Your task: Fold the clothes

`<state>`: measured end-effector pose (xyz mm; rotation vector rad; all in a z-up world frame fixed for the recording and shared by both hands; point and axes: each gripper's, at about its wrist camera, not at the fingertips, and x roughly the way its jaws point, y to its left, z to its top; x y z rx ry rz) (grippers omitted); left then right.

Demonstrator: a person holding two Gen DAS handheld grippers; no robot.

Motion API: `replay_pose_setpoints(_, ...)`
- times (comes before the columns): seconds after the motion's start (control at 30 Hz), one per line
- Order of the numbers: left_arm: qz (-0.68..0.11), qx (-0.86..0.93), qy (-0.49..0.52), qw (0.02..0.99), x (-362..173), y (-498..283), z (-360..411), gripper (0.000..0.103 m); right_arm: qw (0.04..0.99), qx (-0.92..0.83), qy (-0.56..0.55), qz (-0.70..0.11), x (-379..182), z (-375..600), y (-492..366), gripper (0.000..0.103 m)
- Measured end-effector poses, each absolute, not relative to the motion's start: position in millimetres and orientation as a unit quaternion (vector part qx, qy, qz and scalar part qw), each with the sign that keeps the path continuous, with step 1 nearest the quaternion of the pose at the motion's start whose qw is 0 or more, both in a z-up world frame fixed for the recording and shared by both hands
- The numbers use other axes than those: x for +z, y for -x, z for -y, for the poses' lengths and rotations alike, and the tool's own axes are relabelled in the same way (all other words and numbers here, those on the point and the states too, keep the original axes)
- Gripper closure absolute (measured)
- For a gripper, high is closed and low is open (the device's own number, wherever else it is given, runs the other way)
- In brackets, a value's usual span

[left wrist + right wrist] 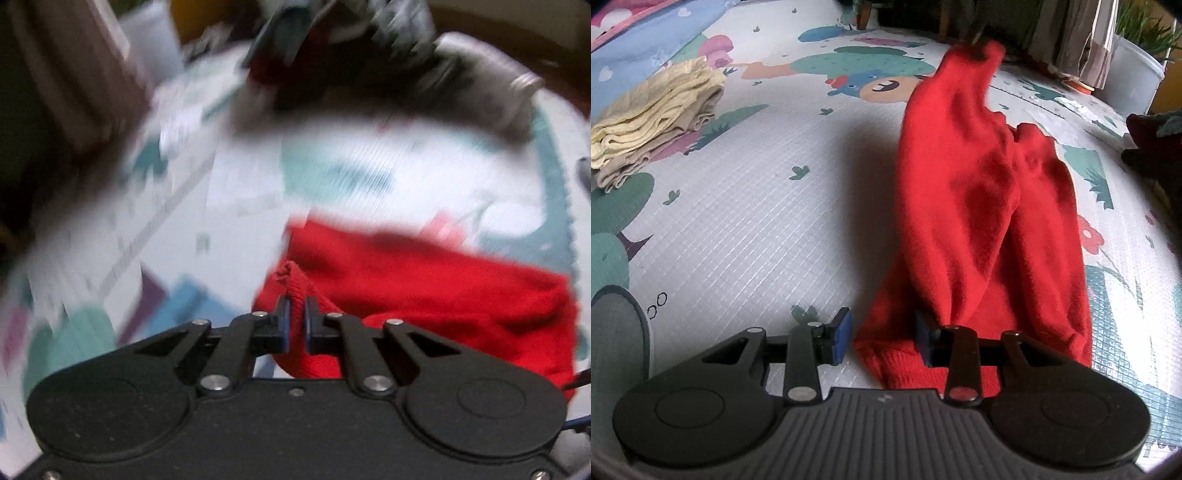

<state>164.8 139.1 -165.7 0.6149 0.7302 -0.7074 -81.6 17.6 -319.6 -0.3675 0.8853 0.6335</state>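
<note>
A red knitted garment point(979, 184) stretches across the patterned play mat point(757, 206). Its far end is raised off the mat, while the near ribbed hem lies flat. My left gripper point(296, 314) is shut on a bunched edge of the red garment point(424, 280), and the cloth hangs away to the right in a blurred view. My right gripper point(882, 339) stands open low over the near hem. The hem's corner lies between the blue pads, which do not press on it.
A folded pile of pale yellow and beige clothes point(653, 118) sits on the mat at the left. A heap of dark clothes point(1152, 140) lies at the right edge. Behind stand a white tub point(1137, 81) and hanging curtains point(1082, 44).
</note>
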Motion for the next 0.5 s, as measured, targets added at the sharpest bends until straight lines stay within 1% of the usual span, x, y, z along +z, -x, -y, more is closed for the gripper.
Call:
replay_pose_setpoints(0.1, -0.301, -0.368, -0.309, 0.824, -133, -146, -117, 0.098, 0.841, 0.296, 0.175, -0.417, -318, -16, 84, 0.064)
replay_pose_setpoints(0.2, -0.275, -0.391, -0.324, 0.816, -122, -135, -98, 0.098, 0.844, 0.293, 0.175, -0.415, -317, -15, 87, 0.063)
replay_pose_setpoints(0.27, -0.274, -0.387, -0.340, 0.812, -134, -139, -89, 0.098, 0.845, 0.291, 0.177, -0.413, -317, -15, 88, 0.062)
replay_pose_setpoints(0.43, -0.307, -0.349, -0.370, 0.804, -188, -166, -91, 0.098, 0.852, 0.287, 0.195, -0.392, -315, -18, 96, 0.062)
replay_pose_setpoints(0.5, -0.319, -0.336, -0.355, 0.812, -203, -176, -96, 0.098, 0.855, 0.284, 0.201, -0.384, -314, -19, 98, 0.062)
